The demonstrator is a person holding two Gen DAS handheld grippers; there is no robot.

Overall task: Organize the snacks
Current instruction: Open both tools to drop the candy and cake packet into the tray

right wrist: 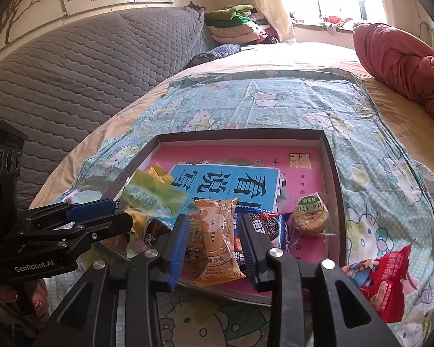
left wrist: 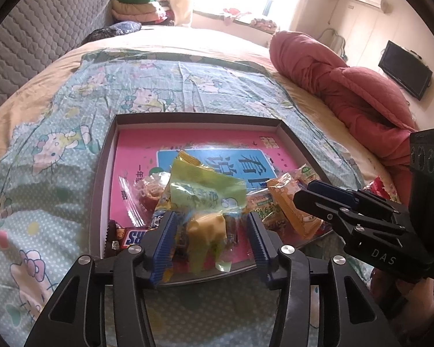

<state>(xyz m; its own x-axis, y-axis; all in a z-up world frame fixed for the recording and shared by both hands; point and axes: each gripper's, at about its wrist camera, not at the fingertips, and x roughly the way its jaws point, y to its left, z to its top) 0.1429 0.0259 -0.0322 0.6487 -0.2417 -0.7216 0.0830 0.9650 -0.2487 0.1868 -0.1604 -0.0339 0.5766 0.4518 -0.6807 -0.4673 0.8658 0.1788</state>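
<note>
A shallow box tray [left wrist: 193, 118] with a pink and blue bottom lies on the bed and holds several snack packs. My left gripper [left wrist: 212, 232] is open over the tray's near edge, its fingers either side of a green-and-yellow pack [left wrist: 205, 202]. A Snickers bar [left wrist: 127, 238] lies at the tray's near left. My right gripper [right wrist: 214, 245] is open, its fingers either side of an orange pack [right wrist: 218, 237], with an Oreo pack [right wrist: 267, 227] and a round cracker pack [right wrist: 309, 214] to the right. A red pack [right wrist: 382, 277] lies outside the tray on the sheet.
The tray rests on a Hello Kitty sheet [left wrist: 147, 86] spread over the bed. A red quilt [left wrist: 347, 78] is bunched at the right. A grey quilted headboard [right wrist: 72, 66] and folded blankets [right wrist: 234, 23] stand at the far left.
</note>
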